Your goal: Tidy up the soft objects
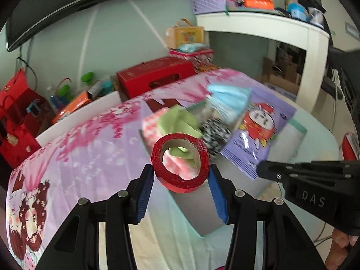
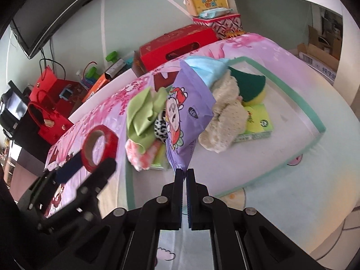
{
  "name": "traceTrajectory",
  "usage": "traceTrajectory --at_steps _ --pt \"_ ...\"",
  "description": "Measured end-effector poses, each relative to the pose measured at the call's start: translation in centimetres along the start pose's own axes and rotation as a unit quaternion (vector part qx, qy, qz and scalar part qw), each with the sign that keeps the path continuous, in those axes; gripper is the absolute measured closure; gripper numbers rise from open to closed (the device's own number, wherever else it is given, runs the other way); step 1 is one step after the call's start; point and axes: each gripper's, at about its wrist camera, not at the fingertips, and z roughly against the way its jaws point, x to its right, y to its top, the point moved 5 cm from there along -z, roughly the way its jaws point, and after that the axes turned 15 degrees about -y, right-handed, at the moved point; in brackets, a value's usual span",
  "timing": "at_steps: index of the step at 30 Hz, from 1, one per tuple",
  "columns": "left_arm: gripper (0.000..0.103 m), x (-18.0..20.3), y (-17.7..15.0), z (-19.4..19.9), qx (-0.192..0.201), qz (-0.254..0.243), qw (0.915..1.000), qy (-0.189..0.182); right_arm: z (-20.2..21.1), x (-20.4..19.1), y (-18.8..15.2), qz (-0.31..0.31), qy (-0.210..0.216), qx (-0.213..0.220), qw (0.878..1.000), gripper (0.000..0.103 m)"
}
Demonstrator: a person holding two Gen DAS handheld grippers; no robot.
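Observation:
A red tape roll [image 1: 186, 185] sits pinched between the blue pads of my left gripper [image 1: 181, 173], held above the near corner of a teal-rimmed tray [image 2: 292, 103] on the bed. My right gripper [image 2: 185, 173] is shut on the lower corner of a purple cartoon packet [image 2: 189, 112] that leans over the tray's pile. In the tray lie a green cloth [image 2: 144, 114], a pink checked cloth [image 2: 144, 157], blue face masks [image 2: 207, 69], a cream knit piece [image 2: 227, 117], a green sponge [image 2: 247, 83] and a tissue pack [image 2: 258, 123]. The right wrist view shows the left gripper [image 2: 90, 164] and roll [image 2: 110, 141] at the tray's left.
The tray rests on a pink and purple floral bedsheet [image 1: 90, 148]. Beyond the bed's far edge are a red box [image 1: 155, 76], red gift bags [image 1: 18, 117] and small clutter. A wall-mounted screen [image 1: 67, 0] hangs upper left; a white desk [image 1: 270, 27] stands right.

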Motion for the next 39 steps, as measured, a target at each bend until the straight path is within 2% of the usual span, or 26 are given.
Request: traceTrajectory --at_steps 5,11,15,21,23,25,27,30,31,33,35,38,39 --pt "0.052 1.3 -1.0 -1.8 -0.029 -0.006 0.9994 -0.016 -0.5 0.5 -0.3 -0.003 -0.002 -0.012 1.0 0.1" --pt "0.051 1.4 -1.8 -2.8 -0.044 0.008 0.9987 -0.025 -1.0 0.9 -0.6 -0.005 -0.004 -0.021 1.0 0.099" --pt "0.04 1.4 -2.2 -3.2 -0.054 0.014 0.9978 -0.037 -1.6 0.9 -0.7 -0.003 -0.005 -0.03 1.0 0.096" --pt "0.04 0.8 -2.6 -2.4 -0.05 0.033 0.9976 -0.034 -2.2 1.2 -1.2 -0.005 -0.013 -0.036 0.999 0.096" --pt "0.038 0.0 -2.9 -1.8 -0.047 0.043 0.9977 -0.021 -2.3 1.3 -1.2 -0.011 -0.01 -0.036 0.999 0.096" --pt "0.03 -0.9 -3.1 -1.2 -0.043 0.05 0.9978 0.0 -2.2 1.3 -1.2 -0.012 -0.01 -0.035 0.999 0.096" --pt "0.029 -1.8 -3.2 -0.7 -0.037 0.06 0.9973 0.02 -2.1 1.2 -1.3 -0.01 -0.012 -0.032 0.999 0.094" --pt "0.028 -3.7 -3.6 0.4 -0.023 0.091 0.9946 0.043 -1.8 1.1 -1.4 -0.005 -0.012 -0.027 1.0 0.086" --pt "0.022 -4.4 -3.7 0.8 -0.018 0.103 0.9931 0.053 -1.7 0.9 -1.4 -0.002 -0.013 -0.025 1.0 0.083" --pt "0.009 -5.9 -4.1 1.7 -0.009 0.118 0.9895 0.083 -1.4 0.4 -1.4 0.006 -0.012 -0.019 1.0 0.069" --pt "0.008 -7.2 -4.3 2.5 -0.002 0.125 0.9858 0.112 -1.1 0.0 -1.5 0.015 -0.019 -0.014 1.0 0.06" --pt "0.007 -9.0 -4.7 3.9 0.007 0.139 0.9789 0.15 -0.6 -1.1 -1.7 0.037 -0.027 -0.004 0.999 0.058" --pt "0.007 -9.3 -4.9 4.2 0.007 0.142 0.9769 0.16 -0.5 -1.4 -1.8 0.043 -0.028 -0.002 0.999 0.053"
